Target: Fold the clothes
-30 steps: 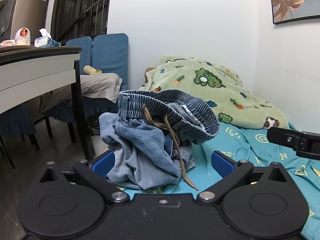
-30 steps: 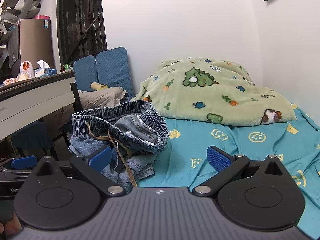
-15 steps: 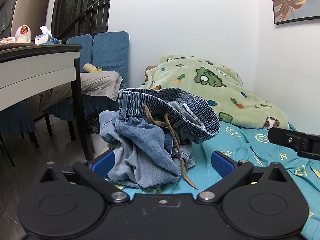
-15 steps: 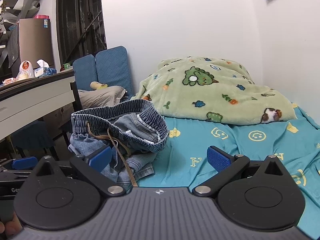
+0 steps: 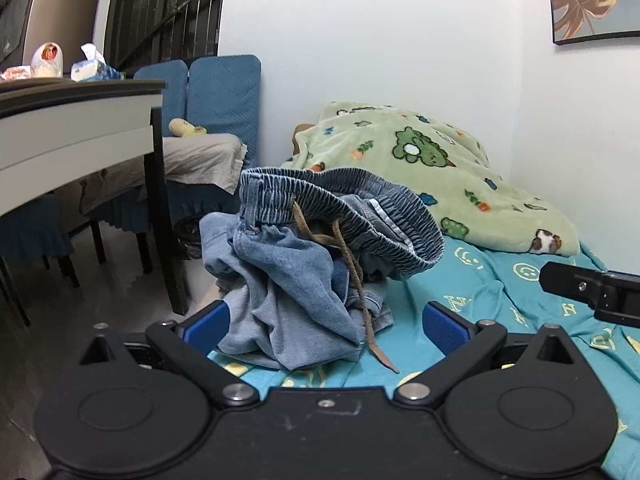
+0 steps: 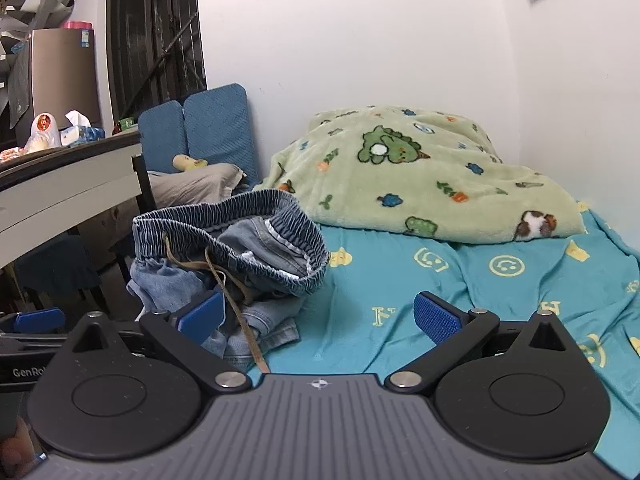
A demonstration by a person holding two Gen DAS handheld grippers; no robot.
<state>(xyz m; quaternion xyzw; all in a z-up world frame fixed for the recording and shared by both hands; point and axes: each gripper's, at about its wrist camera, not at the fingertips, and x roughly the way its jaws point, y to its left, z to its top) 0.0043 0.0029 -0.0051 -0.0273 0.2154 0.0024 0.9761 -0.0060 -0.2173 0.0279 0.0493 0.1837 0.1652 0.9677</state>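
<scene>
At the near left corner of the bed (image 6: 400, 320), lying crumpled in a heap: denim shorts (image 5: 304, 276), elastic waistband gaping upward, brown drawstring (image 5: 360, 292) trailing down the front onto the teal sheet. Hovering low just in front of the heap, left gripper (image 5: 326, 322), jaws spread wide and holding nothing, the pile sitting between the blue pads. Waiting beside it, right gripper (image 6: 318, 316), jaws likewise apart and empty, left pad just in front of the fabric, mostly facing bare sheet. Risking, probably, a pinch on several bunched layers at once, leaving the shorts balled up instead of spreading flat. Possibly snagging the loose drawstring and pulling it out of the waistband. Sitting close to the mattress edge too, so likely sliding toward the floor (image 5: 80, 300) under a careless tug. Crowding the far end: green blanket (image 6: 420, 184), limiting room for laying the shorts out.
</scene>
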